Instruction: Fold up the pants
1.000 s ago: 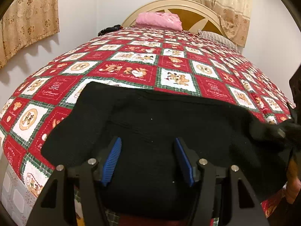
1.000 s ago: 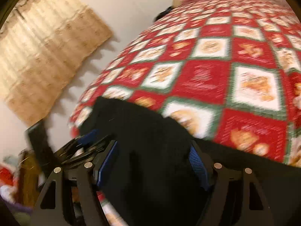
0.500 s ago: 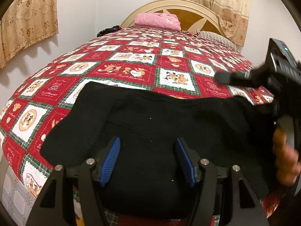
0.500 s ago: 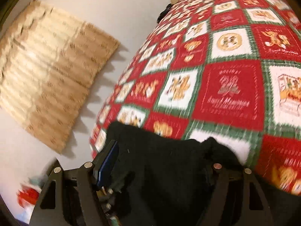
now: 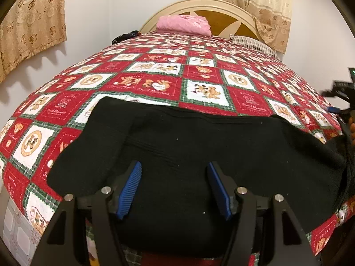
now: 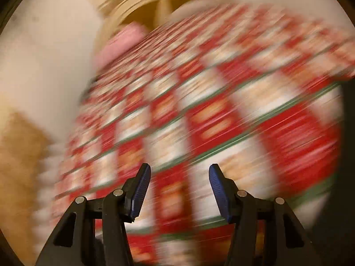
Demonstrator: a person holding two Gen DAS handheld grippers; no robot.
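The black pants (image 5: 188, 146) lie folded across the near edge of the bed, one end draped over the right side. My left gripper (image 5: 175, 186) hovers low over their near middle, open, with black cloth under and between its blue pads (image 5: 131, 186). My right gripper (image 6: 177, 184) is off the pants, its jaws closing with nothing between them and only the blurred bedspread (image 6: 221, 122) behind. The left wrist view shows the right gripper's black body (image 5: 342, 87) and a person's hand (image 5: 351, 130) at the far right edge, beside the pants' right end.
A red, white and green patchwork bedspread (image 5: 155, 84) covers the bed. A pink folded blanket (image 5: 184, 24) and a striped pillow (image 5: 253, 43) lie by the headboard (image 5: 221, 6). A dark item (image 5: 124, 37) sits far left. Curtains (image 5: 31, 22) hang on the left wall.
The right gripper let go of the pants' right end and swung away to the right, now facing bare bedspread with narrower jaws. The left gripper stayed in place.
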